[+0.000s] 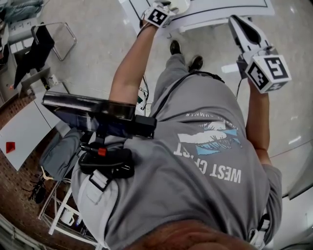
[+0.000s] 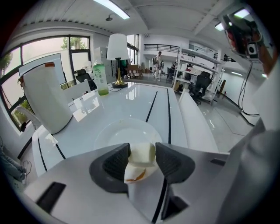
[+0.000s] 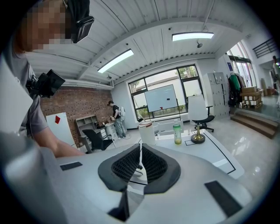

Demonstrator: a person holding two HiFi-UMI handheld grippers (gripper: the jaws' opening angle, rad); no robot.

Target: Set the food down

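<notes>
A white piece of food (image 2: 141, 162) with an orange streak sits between the pads of my left gripper (image 2: 142, 154), touching both. It hangs just above a round white plate (image 2: 118, 131) on the glossy white table (image 2: 144, 98). In the head view only the left gripper's marker cube (image 1: 159, 14) shows, at the table's edge. My right gripper (image 3: 141, 154) is raised off to the right of the person, also seen as the right gripper (image 1: 240, 25) in the head view. Its jaws stand almost together with nothing between them.
A large white jug (image 2: 46, 98) stands at the table's left, a green bottle (image 2: 101, 78) and a white lamp (image 2: 118, 54) farther back. A long white bench (image 2: 197, 127) runs along the table's right side. Shelves and office chairs fill the room behind.
</notes>
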